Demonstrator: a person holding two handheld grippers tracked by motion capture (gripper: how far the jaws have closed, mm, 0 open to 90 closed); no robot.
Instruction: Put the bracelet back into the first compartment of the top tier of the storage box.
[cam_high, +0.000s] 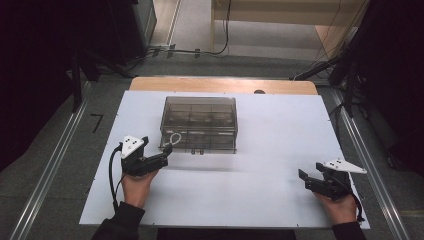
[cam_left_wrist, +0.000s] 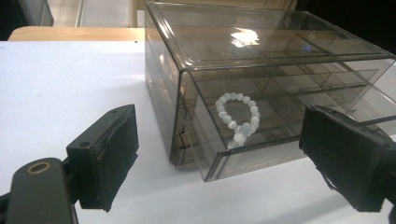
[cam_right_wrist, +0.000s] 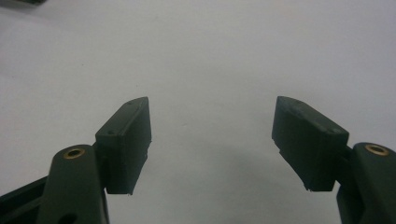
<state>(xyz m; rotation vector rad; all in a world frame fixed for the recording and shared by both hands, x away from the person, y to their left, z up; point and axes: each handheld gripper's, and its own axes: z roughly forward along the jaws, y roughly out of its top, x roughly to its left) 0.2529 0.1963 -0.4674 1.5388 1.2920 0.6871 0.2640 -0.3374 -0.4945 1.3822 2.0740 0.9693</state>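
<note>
Nearest to us, our two hands hold the tongs low over the white counter (cam_high: 260, 165). The right tongs (cam_high: 306, 179) stand wide open and hold nothing; in the right gripper view there is just bare counter between the jaws. They are well apart from the box, at the right edge.

The left tongs (cam_high: 165, 152) are also wide open and empty. They point to the front left corner of the box (cam_high: 199, 124) and are just beside it, perhaps touching; we cannot tell.

The box is smoky clear plastic with drawers, in the middle of the counter, its long axis running left to right. In the left gripper view the bracelet (cam_left_wrist: 237, 119) of white beads lies in the front left compartment of a drawer, directly ahead between the jaws. We judge that the left hand is the nearer one for any move on this drawer.
</note>
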